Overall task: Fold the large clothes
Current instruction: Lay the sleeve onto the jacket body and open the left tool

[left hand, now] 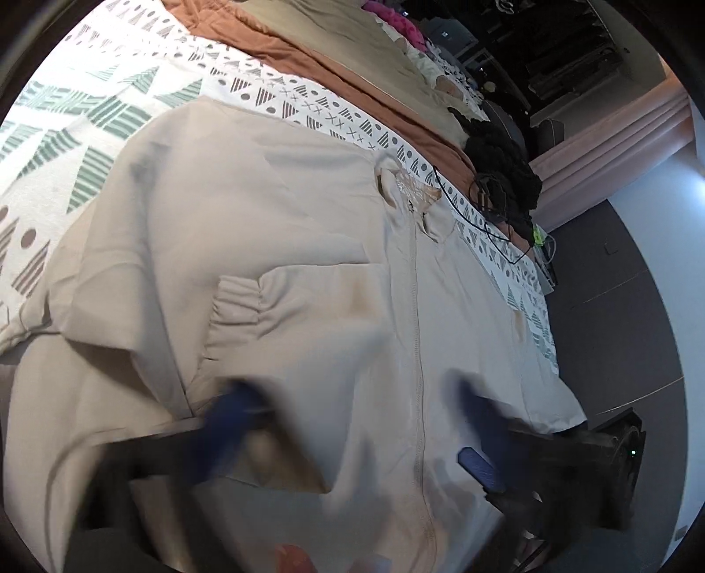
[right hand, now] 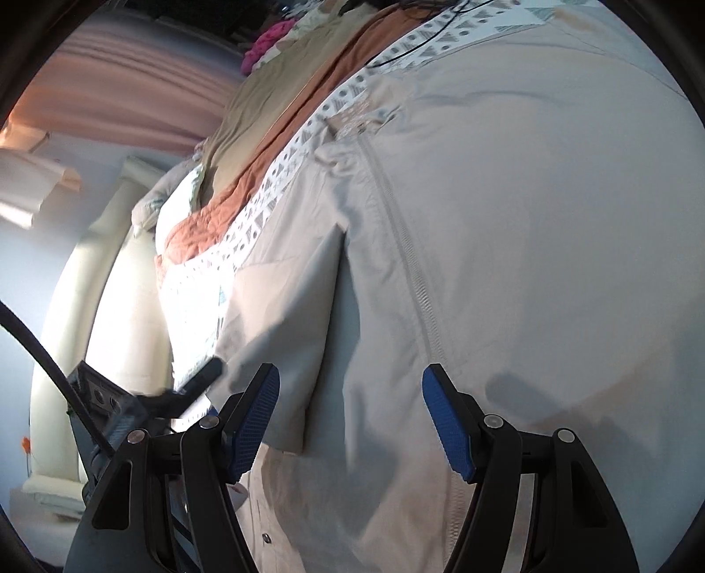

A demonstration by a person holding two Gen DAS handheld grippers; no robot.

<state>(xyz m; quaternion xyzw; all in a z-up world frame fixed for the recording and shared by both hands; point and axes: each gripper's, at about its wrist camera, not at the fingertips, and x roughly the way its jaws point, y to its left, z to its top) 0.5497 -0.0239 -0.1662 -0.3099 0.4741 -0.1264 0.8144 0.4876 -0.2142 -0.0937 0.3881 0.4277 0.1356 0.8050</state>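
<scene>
Nearest, left gripper: fingers spread wide and blurred, nothing between them, hovering low over the jacket; judged empty and free. Right gripper: fingers parted about halfway, sharp in view, no cloth pinched, poised over the jacket's lower front beside the zip; also empty. Jacket: large, beige, lying front-up and zipped on the bed, spread across the patterned sheet. One sleeve, with a gathered cuff, lies folded in across the chest, its cuff near the zip; in the right view a flat panel of cloth lies turned in toward the zip on the other side, though whether this is the second sleeve cannot be told. Collar at the far end, lying open and flat. Body still full length; no crosswise fold visible. Progress, as a judgement: side folds begun or done, lengthwise halving and final smoothing still to come; perhaps the middle of the job. Beyond the jacket: a black cable trailing over the sheet edge, an orange blanket and a tan cover along the far side of the bed, a dark bundle and a pink item farther off, a curtain at the back.
</scene>
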